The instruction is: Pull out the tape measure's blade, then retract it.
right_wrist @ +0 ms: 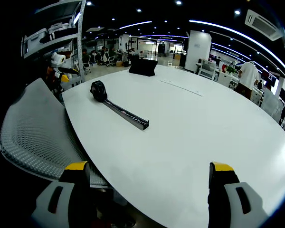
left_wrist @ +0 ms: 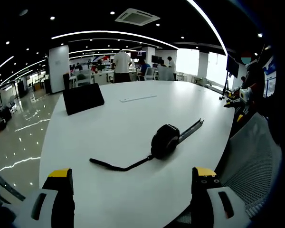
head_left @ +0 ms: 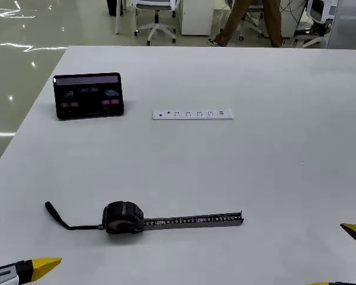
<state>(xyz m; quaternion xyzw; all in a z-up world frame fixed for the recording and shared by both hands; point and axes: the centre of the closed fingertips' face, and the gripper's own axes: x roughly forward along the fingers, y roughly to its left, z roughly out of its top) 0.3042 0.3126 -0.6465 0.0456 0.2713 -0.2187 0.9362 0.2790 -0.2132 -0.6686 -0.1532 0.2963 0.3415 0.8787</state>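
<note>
Black round tape measure (head_left: pixel 123 217) lies by the white tabletop's (head_left: pixel 237 160) near edge, its dark blade (head_left: pixel 193 221) partly out; left hand-held gripper (left_wrist: pixel 133 173) and right hand-held gripper (right_wrist: pixel 148 166) both gape wide, empty.

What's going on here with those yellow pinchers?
A person holds a gripper in each hand at a white table. The left gripper and right gripper are both open and hold nothing. A black tape measure lies on the table with its blade partly out. Neither gripper touches it. A tablet and a power strip sit farther back.
</note>
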